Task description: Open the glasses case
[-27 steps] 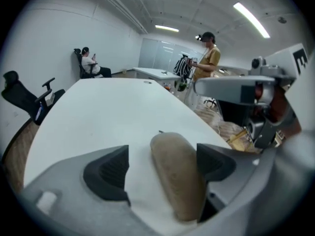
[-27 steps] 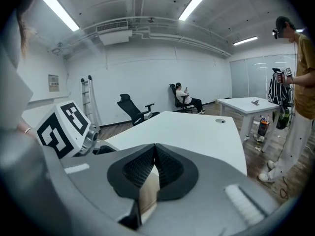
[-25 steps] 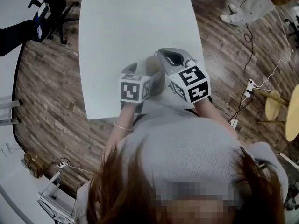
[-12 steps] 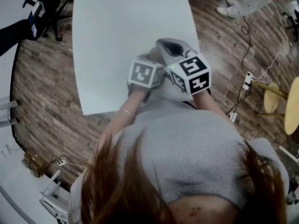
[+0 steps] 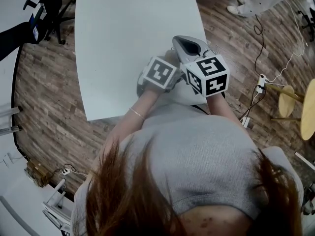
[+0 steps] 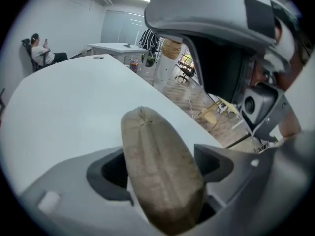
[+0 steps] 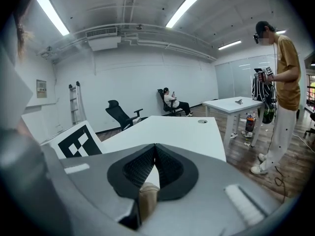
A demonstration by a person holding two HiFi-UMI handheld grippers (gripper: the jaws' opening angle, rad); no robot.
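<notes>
The glasses case (image 6: pixel 160 176) is a tan, soft-looking oblong lying on the white table (image 5: pixel 128 33). In the left gripper view it lies lengthwise between the jaws of my left gripper (image 6: pixel 162 168). Those jaws stand wide and have just been closing round it, with a sliver of table still showing beside the left pad. In the head view the left marker cube (image 5: pixel 160 73) hides the case. My right gripper (image 7: pixel 155 154) is shut, pads meeting at the tip. A tan end of the case (image 7: pixel 147 200) shows just under them. The right gripper's grey body (image 5: pixel 189 45) points away beside the left one.
The table's near edge runs just before the person's body. A black office chair (image 5: pixel 49 9) stands at the upper left. Cables, a power strip (image 5: pixel 262 85) and wooden stools (image 5: pixel 288 109) are at the right. A standing person (image 7: pixel 278 82) and a second table (image 7: pixel 236 102) are beyond.
My left gripper has slid right until its cube sits against the right one, and it has rolled. The case has gone out of sight under it. The right gripper has drifted slightly right.
</notes>
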